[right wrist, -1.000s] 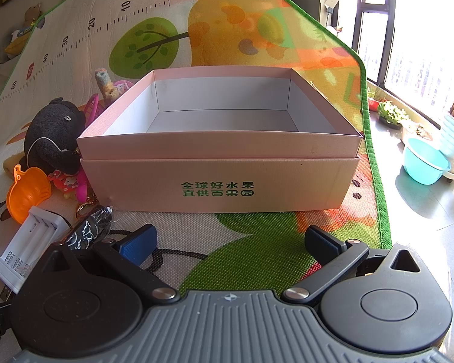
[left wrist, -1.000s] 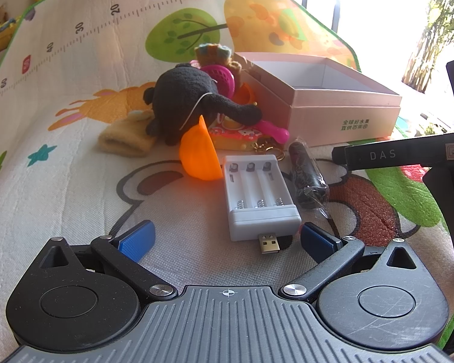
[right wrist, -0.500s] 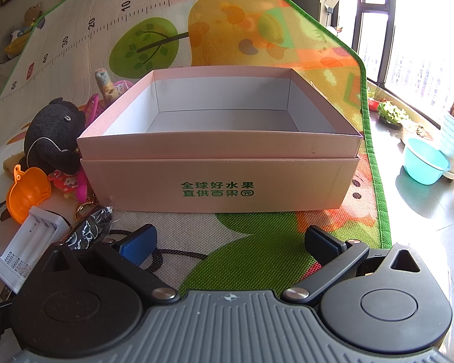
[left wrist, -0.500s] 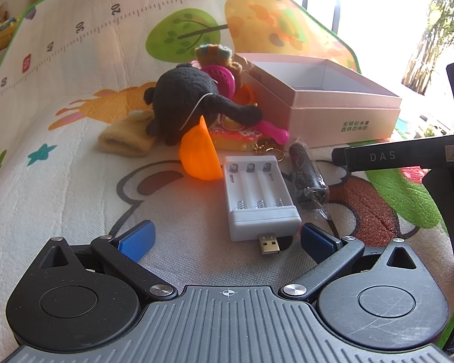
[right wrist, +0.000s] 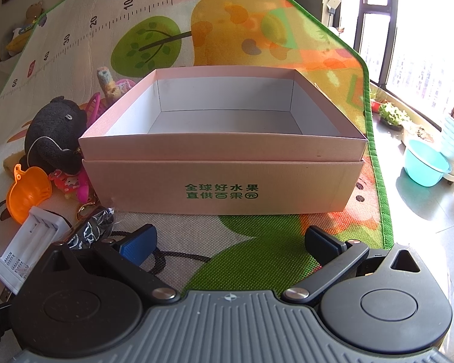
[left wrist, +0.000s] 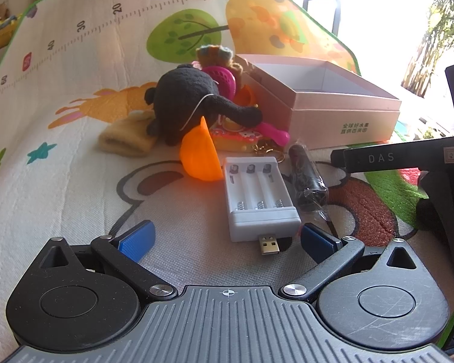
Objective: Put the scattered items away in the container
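Cartoon-print play mat (left wrist: 75,163); left gripper (left wrist: 227,239) spread before white rigid-plastic battery charger (left wrist: 258,195), probably light: grip long sides. Right gripper (right wrist: 230,240) spread, empty.

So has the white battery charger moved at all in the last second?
No. In the left wrist view the white battery charger lies in the same spot, beside the orange funnel and short of the pink box.
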A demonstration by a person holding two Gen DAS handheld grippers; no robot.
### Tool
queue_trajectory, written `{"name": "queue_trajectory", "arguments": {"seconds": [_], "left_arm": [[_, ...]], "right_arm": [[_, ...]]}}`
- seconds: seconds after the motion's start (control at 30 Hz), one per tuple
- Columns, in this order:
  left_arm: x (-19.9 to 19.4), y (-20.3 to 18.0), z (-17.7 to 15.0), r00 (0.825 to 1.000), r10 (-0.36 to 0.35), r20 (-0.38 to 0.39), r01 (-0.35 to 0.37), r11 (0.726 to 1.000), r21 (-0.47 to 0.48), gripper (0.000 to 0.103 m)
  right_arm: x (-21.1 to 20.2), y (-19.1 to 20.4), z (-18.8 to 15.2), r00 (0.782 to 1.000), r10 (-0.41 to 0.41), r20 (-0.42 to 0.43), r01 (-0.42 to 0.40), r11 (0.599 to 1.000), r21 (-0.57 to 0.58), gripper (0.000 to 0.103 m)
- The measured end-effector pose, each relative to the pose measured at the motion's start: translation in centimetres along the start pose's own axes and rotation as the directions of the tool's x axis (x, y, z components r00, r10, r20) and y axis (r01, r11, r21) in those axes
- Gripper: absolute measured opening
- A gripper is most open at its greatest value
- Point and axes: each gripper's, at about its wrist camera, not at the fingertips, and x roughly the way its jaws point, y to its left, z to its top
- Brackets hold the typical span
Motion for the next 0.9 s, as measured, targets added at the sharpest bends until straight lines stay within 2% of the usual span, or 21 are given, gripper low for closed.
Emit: {"name": "queue_trajectory", "arguments": {"seconds": [0.2, 0.33, 0.47, 0.6, 0.9], "left_arm": [[0.0, 0.0, -0.1, 1.000, 0.004, -0.002, -0.004, 1.000, 0.004, 0.103], [0.0, -0.1, -0.1, 1.000, 0.005, -0.002, -0.005, 1.000, 0.005, 0.103], [0.0, -0.1, -0.1, 1.000, 0.004, -0.002, -0.004, 1.000, 0.004, 0.103], [0.0, 0.0, -0.1, 1.000, 0.004, -0.002, -0.004, 1.000, 0.004, 0.103], [0.1, -0.3, 0.0, 1.000, 0.015, -0.016, -0.014, 1.000, 0.024, 0.103]], "right_arm": [[-0.1, -0.8, 1.3, 0.992, 0.043, -0.119, -0.043, 0.999, -0.002, 0.103], [-0.4, -0.4, 0.5, 0.996, 0.033, -0.083, -0.035, 0.999, -0.022, 0.103], [-0.2, -0.2, 0.8, 0.995, 0.029, -0.093, -0.032, 0.999, -0.023, 0.103], [0.0, -0.5, 0.4, 0.999, 0.018, -0.046, -0.017, 1.000, 0.022, 0.103], [0.6, -0.4, 1.3, 0.994, 0.028, -0.107, -0.029, 1.000, -0.010, 0.103]]}}
